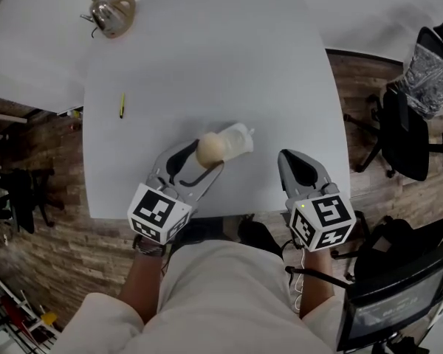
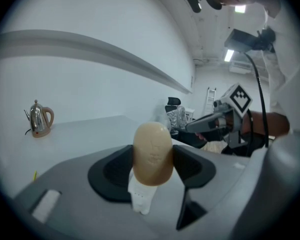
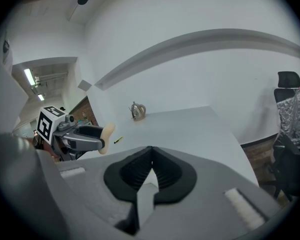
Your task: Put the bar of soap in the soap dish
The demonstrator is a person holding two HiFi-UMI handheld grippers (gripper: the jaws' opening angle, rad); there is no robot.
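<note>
The left claw (image 1: 201,162) was clenched on the soap (image 1: 210,149). In the left gripper view the tan oval bar stood on end between the 2 black pads (image 2: 115,171), with a pad pressed against each flank. In the head view the soap hung over the near half of the white desk (image 1: 207,65), at about 6 o'clock from the desk's middle.

The pale dish (image 1: 240,139) lay on the desk at 2 o'clock from the soap, and its near end was overlapped by the bar. Whether the 2 touched could not be told.

The right claw (image 1: 291,159) sat at 4 o'clock from the soap, apart from it, over the desk's near edge. In the right gripper view its jaws were clenched together with nothing between them.

A metal kettle (image 1: 111,14) stood at the desk's far corner, at 11 o'clock from the soap. A thin yellow pen (image 1: 122,105) lay near the desk's edge at 10 o'clock from the soap. A black chair (image 1: 406,135) stood on the floor beyond the desk, at 3 o'clock.
</note>
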